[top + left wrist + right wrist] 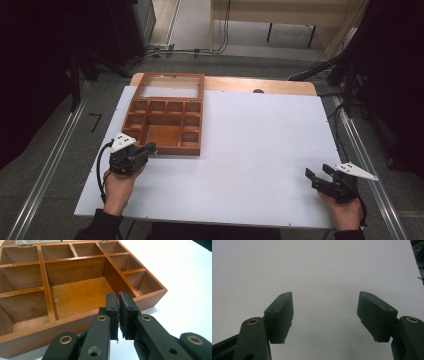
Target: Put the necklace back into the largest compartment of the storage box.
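Note:
An open wooden box (165, 122) with several empty compartments lies on the left part of the white tabletop (250, 150). Its glass-paned lid (170, 86) is folded back. My left gripper (149, 148) is at the box's near left corner. In the left gripper view the left gripper (119, 297) is shut with nothing between its pads, its tips just over the front wall of the box (75, 292). My right gripper (318, 172) rests near the table's front right edge. It stands open (325, 296) over bare white surface.
The board overhangs a wooden table edge (280, 85) at the back. Metal rails (47, 165) run along the floor on both sides. Cables and dark stands (345, 70) are beyond the far right corner.

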